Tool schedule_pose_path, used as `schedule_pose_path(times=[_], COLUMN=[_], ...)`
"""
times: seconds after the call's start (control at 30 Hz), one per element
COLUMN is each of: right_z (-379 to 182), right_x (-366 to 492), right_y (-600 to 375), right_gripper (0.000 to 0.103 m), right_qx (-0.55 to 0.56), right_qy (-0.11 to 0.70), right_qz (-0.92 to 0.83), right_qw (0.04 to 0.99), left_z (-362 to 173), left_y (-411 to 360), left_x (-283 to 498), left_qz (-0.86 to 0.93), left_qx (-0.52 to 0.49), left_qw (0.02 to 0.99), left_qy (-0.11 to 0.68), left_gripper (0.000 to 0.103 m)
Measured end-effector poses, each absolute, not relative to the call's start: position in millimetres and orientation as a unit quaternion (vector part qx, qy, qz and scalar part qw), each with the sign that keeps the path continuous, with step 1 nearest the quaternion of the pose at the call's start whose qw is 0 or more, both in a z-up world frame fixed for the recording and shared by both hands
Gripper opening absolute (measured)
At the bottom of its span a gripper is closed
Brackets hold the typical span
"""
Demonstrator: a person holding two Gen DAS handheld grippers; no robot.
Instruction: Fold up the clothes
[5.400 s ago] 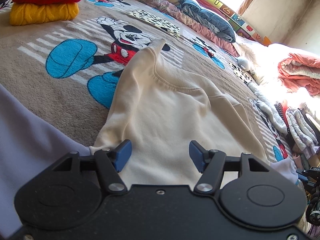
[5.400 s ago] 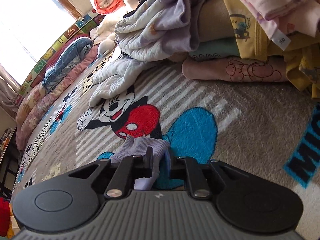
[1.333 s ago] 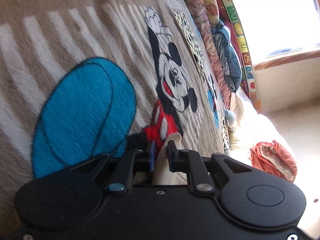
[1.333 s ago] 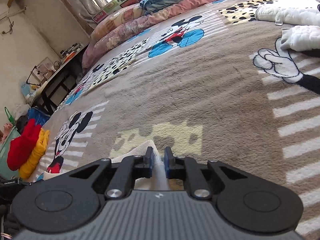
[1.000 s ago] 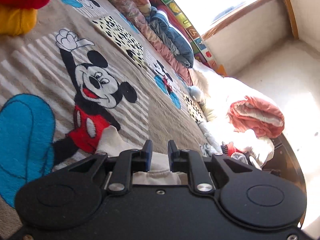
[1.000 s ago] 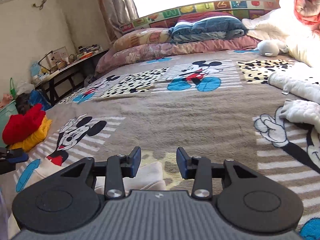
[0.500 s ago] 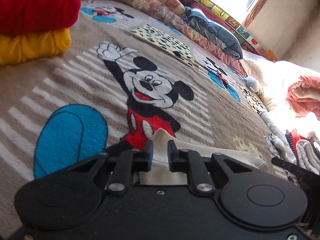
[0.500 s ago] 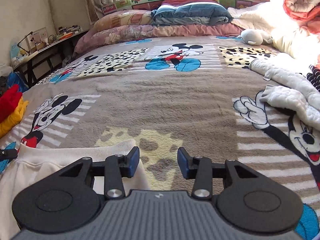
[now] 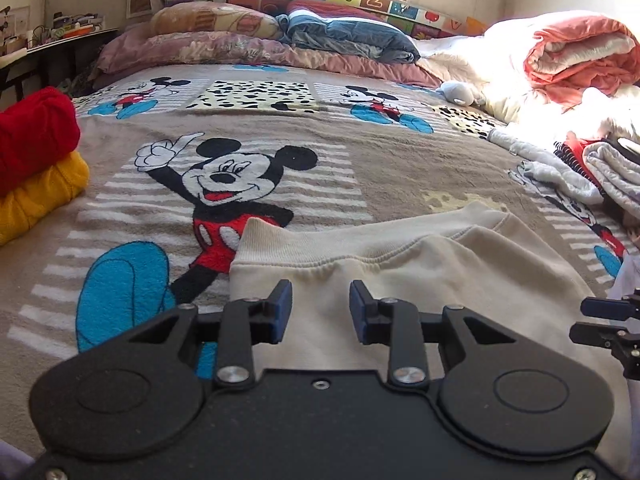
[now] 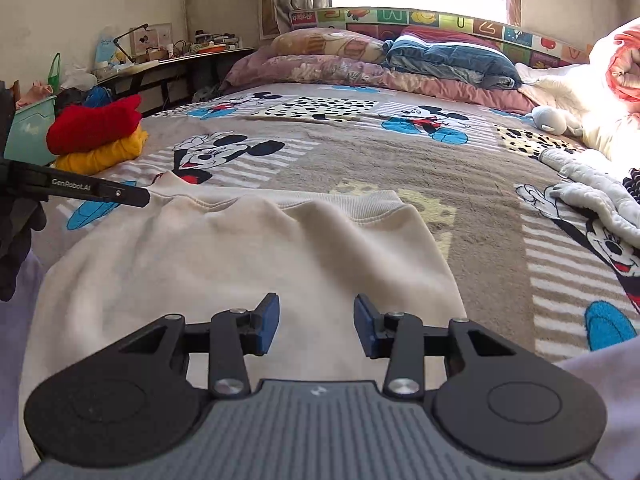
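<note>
- Lying flat on the blanket (image 9: 360,168) is one cream sweatshirt (image 9: 440,280), ribbed hem toward the pillows, spread between the two grippers.
- Sitting at the blanket's left edge are two folded garments: one red sweater (image 9: 32,136) stacked on one yellow sweater (image 9: 36,196).
- Resting along the headboard are three pillows (image 9: 256,36); one orange quilt (image 9: 580,56) and a heap of pale clothes (image 9: 608,172) are lying at the right.
- Comparing with a second ago: the left gripper (image 9: 320,308) was pinching the hem with jaws almost closed; the hem is now lying released on the blanket, flatter and straighter. The right gripper (image 10: 316,324) was already apart and is now sitting further back, over the sweatshirt body.
- The left gripper's jaws are opening, standing partly apart; nothing is between the pads, and it is hovering just behind the hem.
- The right gripper is standing partly apart, released, gripping nothing, with cream fabric lying beneath it.
</note>
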State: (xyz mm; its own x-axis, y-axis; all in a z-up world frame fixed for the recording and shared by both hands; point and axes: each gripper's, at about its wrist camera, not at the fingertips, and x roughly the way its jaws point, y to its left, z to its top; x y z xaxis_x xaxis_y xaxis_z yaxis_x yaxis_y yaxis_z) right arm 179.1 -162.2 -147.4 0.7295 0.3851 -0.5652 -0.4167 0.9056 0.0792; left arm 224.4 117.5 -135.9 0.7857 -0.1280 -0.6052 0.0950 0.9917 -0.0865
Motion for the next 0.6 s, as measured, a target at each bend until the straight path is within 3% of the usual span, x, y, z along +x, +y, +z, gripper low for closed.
schedule_pose_path(times=[0.33, 0.47, 0.6], right_z=[-150, -155, -169], right_x=[60, 47, 56], right_y=[-154, -186, -243], right_gripper=[0.043, 0.049, 0.051], right_qx=[-0.043, -0.026, 0.022], right_qy=[0.258, 0.238, 0.263], right_qz=[0.231, 0.191, 0.104], right_qw=[0.937, 0.952, 0.959], left_z=[-121, -135, -158], left_y=[81, 45, 8], left_x=[142, 96, 59], left_qz=[-0.063, -0.091, -0.116], left_qx=[0.014, 0.048, 0.110], left_qw=[0.951, 0.941, 0.926], left_qy=[0.302, 0.322, 0.341], left_gripper=[0.031, 0.031, 0.040])
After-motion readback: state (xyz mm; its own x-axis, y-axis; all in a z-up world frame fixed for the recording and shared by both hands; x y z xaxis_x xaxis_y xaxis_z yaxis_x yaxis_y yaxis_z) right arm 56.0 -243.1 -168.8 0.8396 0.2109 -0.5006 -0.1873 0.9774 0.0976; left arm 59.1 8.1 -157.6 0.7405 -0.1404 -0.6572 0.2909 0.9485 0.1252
